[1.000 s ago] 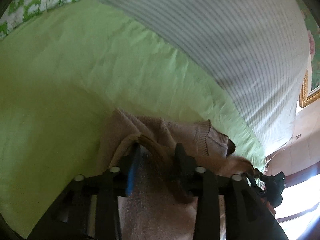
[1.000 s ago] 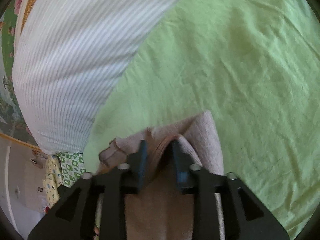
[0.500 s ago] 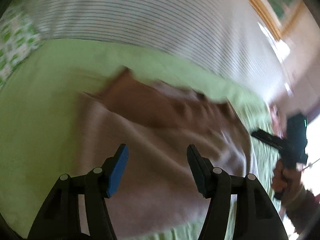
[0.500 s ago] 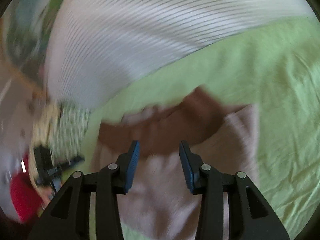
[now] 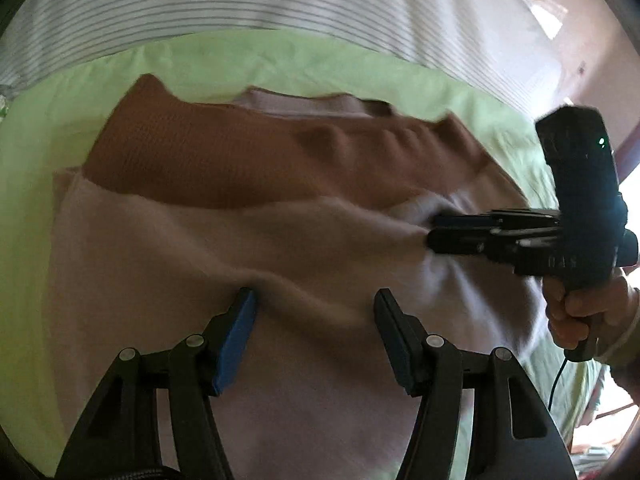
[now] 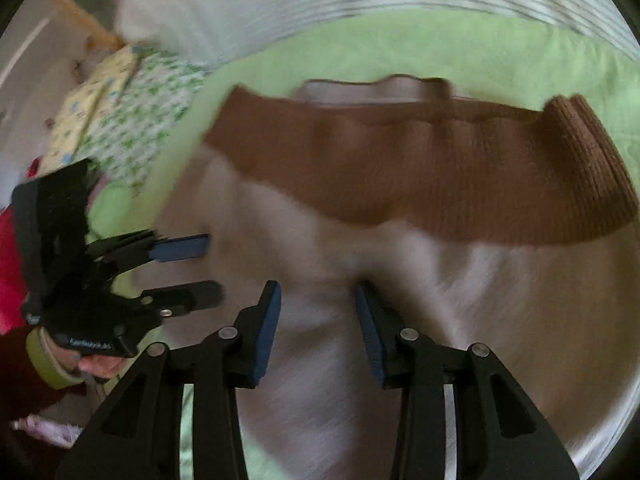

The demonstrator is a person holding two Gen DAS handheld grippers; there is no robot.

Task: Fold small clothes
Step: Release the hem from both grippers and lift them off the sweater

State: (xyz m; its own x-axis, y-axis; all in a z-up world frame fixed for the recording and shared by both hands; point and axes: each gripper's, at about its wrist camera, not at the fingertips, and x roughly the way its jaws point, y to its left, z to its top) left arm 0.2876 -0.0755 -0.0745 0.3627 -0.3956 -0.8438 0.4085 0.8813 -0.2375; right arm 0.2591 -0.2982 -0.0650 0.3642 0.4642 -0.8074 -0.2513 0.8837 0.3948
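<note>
Two wrist fisheyes, each close above the bed, angled steeply down along its own fingers. Shared ground: the pink-and-brown sweater point(image 5: 248, 248) on the green sheet point(image 5: 32, 208); each view catches the opposite gripper.

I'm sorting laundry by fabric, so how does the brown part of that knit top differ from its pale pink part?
The brown part is dark and visibly ribbed; the pale pink part is light and looks smoother, though blur hides detail. The brown part runs as a band across the far side; the pale pink part fills the larger near area. Both lie spread on the green sheet.
</note>
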